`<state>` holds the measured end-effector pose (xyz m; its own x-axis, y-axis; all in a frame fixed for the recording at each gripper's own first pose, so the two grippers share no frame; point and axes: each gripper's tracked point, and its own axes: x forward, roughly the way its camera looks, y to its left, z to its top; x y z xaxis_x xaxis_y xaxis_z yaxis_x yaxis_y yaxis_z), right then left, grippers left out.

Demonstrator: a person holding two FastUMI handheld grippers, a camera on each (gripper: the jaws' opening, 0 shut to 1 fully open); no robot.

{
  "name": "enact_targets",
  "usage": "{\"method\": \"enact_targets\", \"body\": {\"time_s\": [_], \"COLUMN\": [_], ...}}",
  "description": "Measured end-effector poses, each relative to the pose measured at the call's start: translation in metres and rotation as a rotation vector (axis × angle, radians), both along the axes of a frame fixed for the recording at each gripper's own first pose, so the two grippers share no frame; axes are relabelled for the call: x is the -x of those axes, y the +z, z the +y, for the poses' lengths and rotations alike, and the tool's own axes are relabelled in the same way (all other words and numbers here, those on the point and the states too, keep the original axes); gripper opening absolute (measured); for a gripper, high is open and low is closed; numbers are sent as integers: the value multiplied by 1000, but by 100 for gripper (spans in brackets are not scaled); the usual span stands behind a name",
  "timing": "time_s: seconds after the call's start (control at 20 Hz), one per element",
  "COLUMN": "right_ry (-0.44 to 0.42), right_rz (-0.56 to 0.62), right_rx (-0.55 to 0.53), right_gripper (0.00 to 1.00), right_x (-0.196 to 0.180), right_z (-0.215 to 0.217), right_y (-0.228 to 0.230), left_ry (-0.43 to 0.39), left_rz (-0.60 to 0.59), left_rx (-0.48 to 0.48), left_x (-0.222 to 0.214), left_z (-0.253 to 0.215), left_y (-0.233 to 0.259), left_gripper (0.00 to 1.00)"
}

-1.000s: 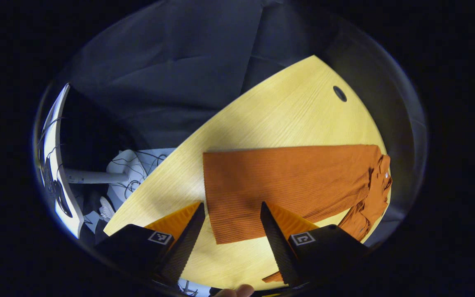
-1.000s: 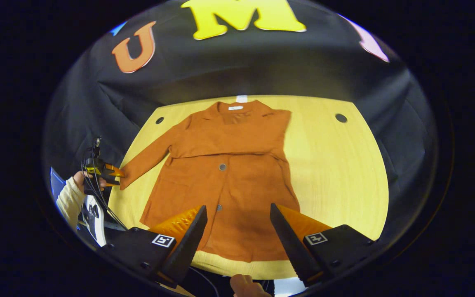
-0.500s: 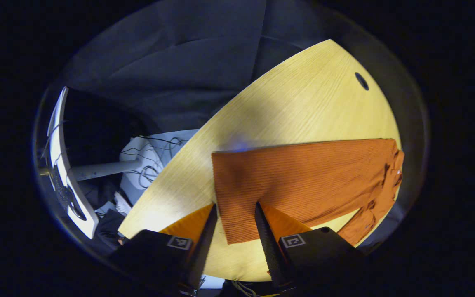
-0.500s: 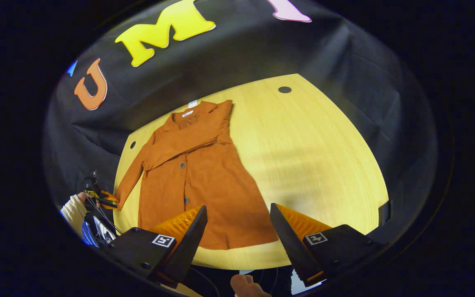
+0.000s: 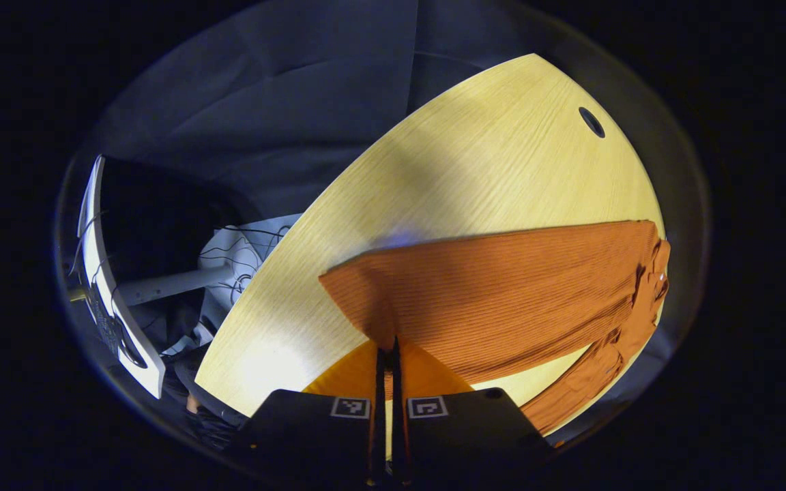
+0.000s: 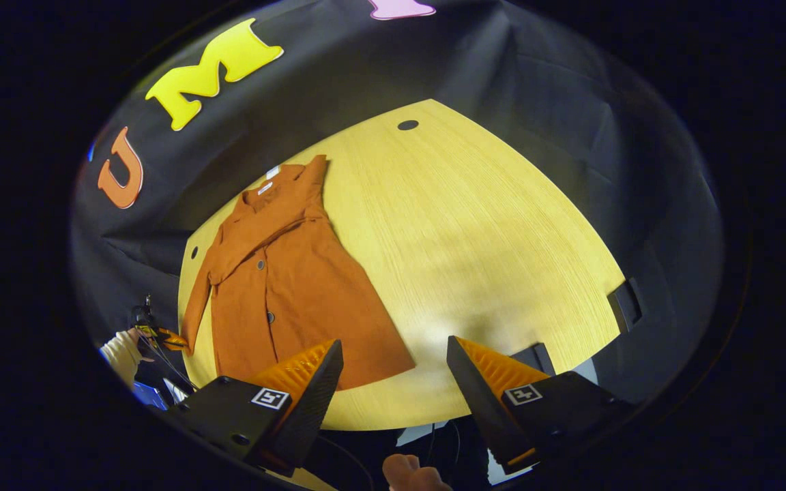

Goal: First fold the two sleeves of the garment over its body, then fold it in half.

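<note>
Between the left tongs [image 5: 387, 358], pinched tight, sits the cuff of the coat's sleeve [image 5: 366, 300]; the coat [image 6: 284, 273] lies on the counter [image 6: 475, 259]. Right tongs [image 6: 393, 368] gape empty. Next, probably: carry the sleeve across the body.

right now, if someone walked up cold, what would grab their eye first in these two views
The rust-orange garment lies flat on the left part of the yellow table, one sleeve already folded across its chest. In the left gripper view, the left gripper is shut on the cuff of the other sleeve, which stretches out across the wood. The right gripper hangs open above the table's near edge, holding nothing.
</note>
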<state>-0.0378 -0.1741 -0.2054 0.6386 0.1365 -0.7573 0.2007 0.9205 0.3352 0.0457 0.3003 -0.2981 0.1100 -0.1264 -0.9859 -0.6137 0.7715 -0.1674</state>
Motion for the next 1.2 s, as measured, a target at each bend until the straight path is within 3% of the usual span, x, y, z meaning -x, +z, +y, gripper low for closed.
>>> {"method": "enact_targets", "body": {"time_s": [0.1, 0.35, 0.4, 0.55, 0.8, 0.9, 1.05, 1.1, 1.2], "right_ry": [10, 78, 96, 148, 231, 251, 245, 237, 202], "right_rz": [5, -7, -2, -1, 16, 21, 10, 7, 1], "right_rx": [16, 61, 69, 108, 115, 108, 78, 62, 27], "right_gripper": [98, 98, 94, 98, 98, 98, 94, 98, 94], "right_x": [1, -1, -1, -2, 2, 6, 4, 2, -1], "right_z": [-9, -17, -17, -21, -26, -34, -50, -56, -73], "right_y": [-1, -5, -8, -18, -38, -45, -44, -44, -44], "left_ry": [7, -49, -62, -159, -246, -350, -455, -466, -467], "left_rz": [9, -70, -95, -169, -285, -322, -338, -346, -365], "left_rx": [-5, -20, -21, -27, -47, -64, -84, -84, -77], "left_x": [0, -23, -28, -50, -97, -100, -114, -121, -141], "left_z": [-7, -35, -43, -78, -156, -192, -250, -272, -316], "left_y": [1, 34, 45, 80, 139, 164, 187, 196, 204], "left_gripper": [4, 3, 3, 3, 3, 3, 3, 3, 3]}}
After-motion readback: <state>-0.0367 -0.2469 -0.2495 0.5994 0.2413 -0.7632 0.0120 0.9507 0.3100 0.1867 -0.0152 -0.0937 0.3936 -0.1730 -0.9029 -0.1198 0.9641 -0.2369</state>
